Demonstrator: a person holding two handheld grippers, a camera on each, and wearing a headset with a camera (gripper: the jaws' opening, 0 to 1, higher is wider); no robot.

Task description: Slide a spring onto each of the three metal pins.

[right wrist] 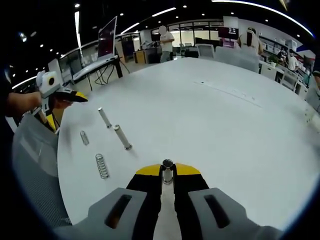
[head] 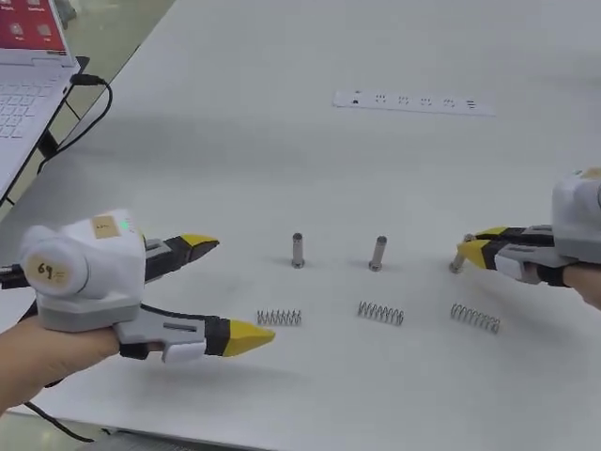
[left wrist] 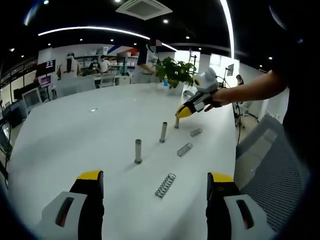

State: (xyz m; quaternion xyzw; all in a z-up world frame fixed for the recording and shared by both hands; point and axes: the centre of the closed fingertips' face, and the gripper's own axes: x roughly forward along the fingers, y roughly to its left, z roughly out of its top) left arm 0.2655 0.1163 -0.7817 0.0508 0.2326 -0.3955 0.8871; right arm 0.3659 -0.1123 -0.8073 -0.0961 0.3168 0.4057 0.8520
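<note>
Pins of smooth grey metal, left pin (head: 298, 250) and middle pin (head: 377, 253), stand upright on the matte white worktop (head: 282, 169). Coiled wire left spring (head: 279, 318), middle spring (head: 380, 313) and right spring (head: 474, 318) lie before them. Yellow-tipped fingers of the left gripper (head: 230, 289) gape wide beside the left spring. The right gripper view shows the right gripper (right wrist: 167, 173) fingers clamped on the right pin (right wrist: 167, 163), which is half hidden in the head view.

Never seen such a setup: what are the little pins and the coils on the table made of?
Each pin looks like metal, probably steel: smooth grey with a dull sheen. Each spring seems thin bare metal wire, grey and glinting.
</note>
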